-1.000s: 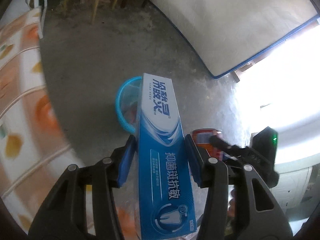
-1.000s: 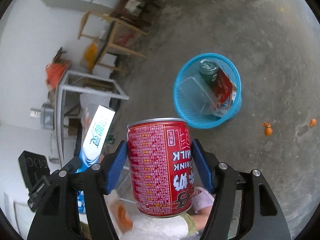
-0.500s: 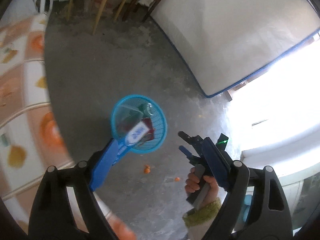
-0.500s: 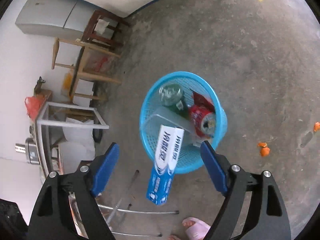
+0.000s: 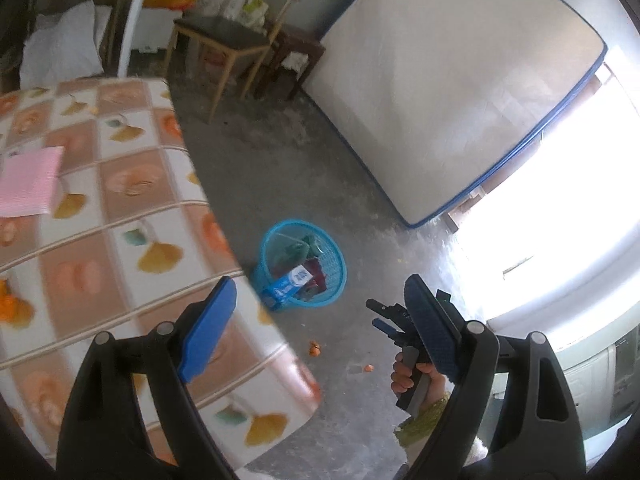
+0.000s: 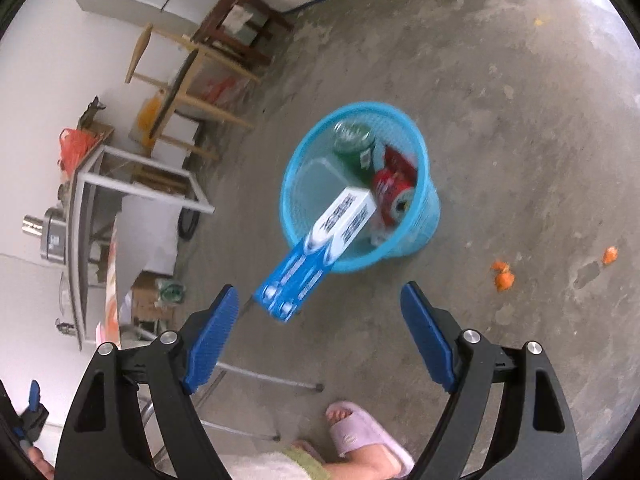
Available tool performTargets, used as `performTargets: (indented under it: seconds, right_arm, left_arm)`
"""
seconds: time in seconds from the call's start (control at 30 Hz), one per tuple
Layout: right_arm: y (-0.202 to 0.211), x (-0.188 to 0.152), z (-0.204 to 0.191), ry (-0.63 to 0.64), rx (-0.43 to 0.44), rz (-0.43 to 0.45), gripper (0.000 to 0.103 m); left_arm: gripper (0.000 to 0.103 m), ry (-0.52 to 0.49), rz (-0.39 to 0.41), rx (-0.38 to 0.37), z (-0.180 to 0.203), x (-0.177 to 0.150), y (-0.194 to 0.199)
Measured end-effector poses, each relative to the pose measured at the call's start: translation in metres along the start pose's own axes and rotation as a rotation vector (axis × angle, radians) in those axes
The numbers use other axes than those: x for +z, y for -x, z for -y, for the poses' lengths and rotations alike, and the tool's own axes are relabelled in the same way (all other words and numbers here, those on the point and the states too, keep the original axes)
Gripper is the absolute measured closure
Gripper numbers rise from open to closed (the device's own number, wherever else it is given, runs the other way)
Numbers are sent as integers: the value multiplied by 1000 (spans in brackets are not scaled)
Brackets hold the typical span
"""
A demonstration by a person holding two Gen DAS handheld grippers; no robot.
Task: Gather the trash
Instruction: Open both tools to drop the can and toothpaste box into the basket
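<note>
- The blue-padded fingers of the left gripper are spread wide with nothing between them; they are held above the edge of the bench covered in a cloth of orange and white squares.
- The blue-padded fingers of the right gripper are likewise spread wide and empty, and are aimed down at the round blue plastic mesh basket on the grey concrete floor.
- The long blue-and-white toothpaste box is seen propped across the near rim of the basket, one end inside and the other sticking out over the floor; it is judged too long to drop fully in.
- Inside the basket a red drink can lies beside a green can, with a clear plastic container next to them.
- Small orange scraps are seen on the floor near the basket, apart from it, and are judged still to be collected.
- A pink flat sheet lies on the bench, well away from the basket.
</note>
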State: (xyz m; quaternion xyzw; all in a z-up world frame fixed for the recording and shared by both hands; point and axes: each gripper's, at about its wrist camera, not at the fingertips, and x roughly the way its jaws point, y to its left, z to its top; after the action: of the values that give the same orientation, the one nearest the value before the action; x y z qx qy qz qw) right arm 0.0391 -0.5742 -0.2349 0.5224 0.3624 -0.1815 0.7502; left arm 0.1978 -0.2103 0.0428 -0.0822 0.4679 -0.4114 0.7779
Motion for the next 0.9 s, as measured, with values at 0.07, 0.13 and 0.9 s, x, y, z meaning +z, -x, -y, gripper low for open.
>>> performTargets:
  seconds: [0.07,0.13,0.9]
  right_arm:
    - [-5,-10,-4,-1,12,-21,22]
    - [-11,-18,-9,1,39,-52,22]
    - [-218,-43,-51,-77,6,-313,50]
  left_arm:
    - [21,2,25,16,-11,-7,22]
    - [21,14,52,47,-26,-16,42]
    - [21,275,206,275,-161,-79,162]
